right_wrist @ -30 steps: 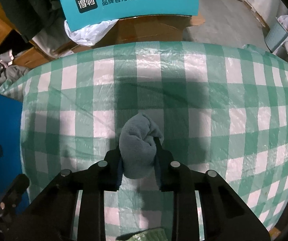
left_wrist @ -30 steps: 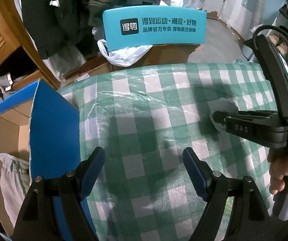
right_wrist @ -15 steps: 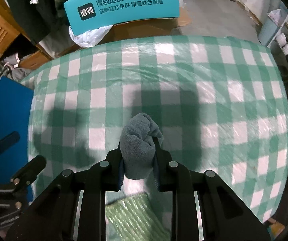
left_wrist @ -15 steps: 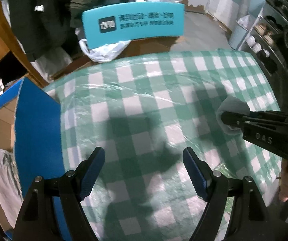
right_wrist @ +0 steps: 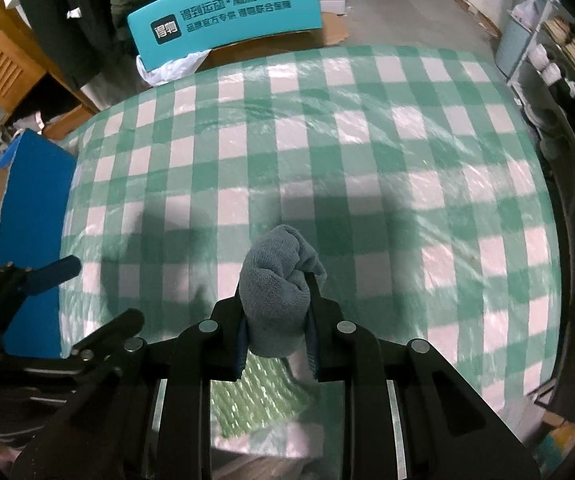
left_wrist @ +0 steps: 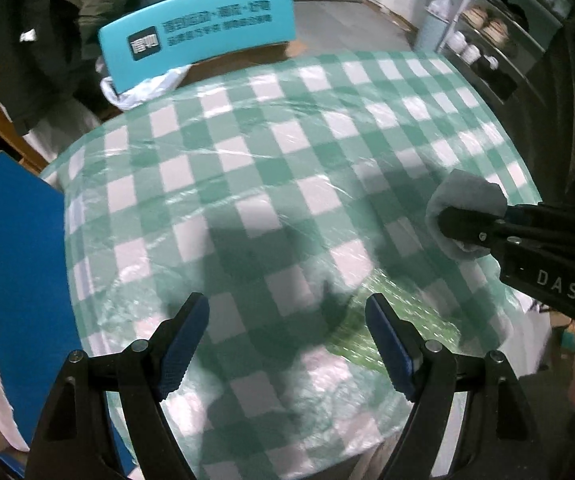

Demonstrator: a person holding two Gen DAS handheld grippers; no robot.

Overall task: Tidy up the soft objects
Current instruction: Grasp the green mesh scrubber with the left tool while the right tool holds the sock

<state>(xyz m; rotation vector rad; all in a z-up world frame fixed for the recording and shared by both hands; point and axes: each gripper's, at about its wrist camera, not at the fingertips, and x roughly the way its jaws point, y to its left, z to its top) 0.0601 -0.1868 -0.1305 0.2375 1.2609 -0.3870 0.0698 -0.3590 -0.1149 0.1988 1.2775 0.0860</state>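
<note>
Where the left wrist view looks down, the left gripper (left_wrist: 287, 340) hangs with its blue-padded jaws spread wide and nothing between them, only the green-and-white checked tablecloth (left_wrist: 271, 152) beneath. Off to the right of those jaws, the right gripper (left_wrist: 447, 226) reaches in sideways, pinching a grey rolled cloth (left_wrist: 467, 196) whose bulk bulges past its fingertips. A green textured cloth (left_wrist: 367, 340) lies on the table just inside the right jaw, blurred. Left of the jaws stands a blue box flap (left_wrist: 23, 280); ahead of them, beyond the table's far edge, a teal box with printed characters (left_wrist: 199, 24), dark hanging clothes and a shelf rack. From the right wrist view, the right gripper (right_wrist: 277, 320) is clamped on the grey rolled cloth (right_wrist: 279, 280), its long axis running straight out along the fingers, its rounded end pointing forward past the tips above the tablecloth (right_wrist: 367, 160). Behind the jaws lies the green textured cloth (right_wrist: 255, 392).
</note>
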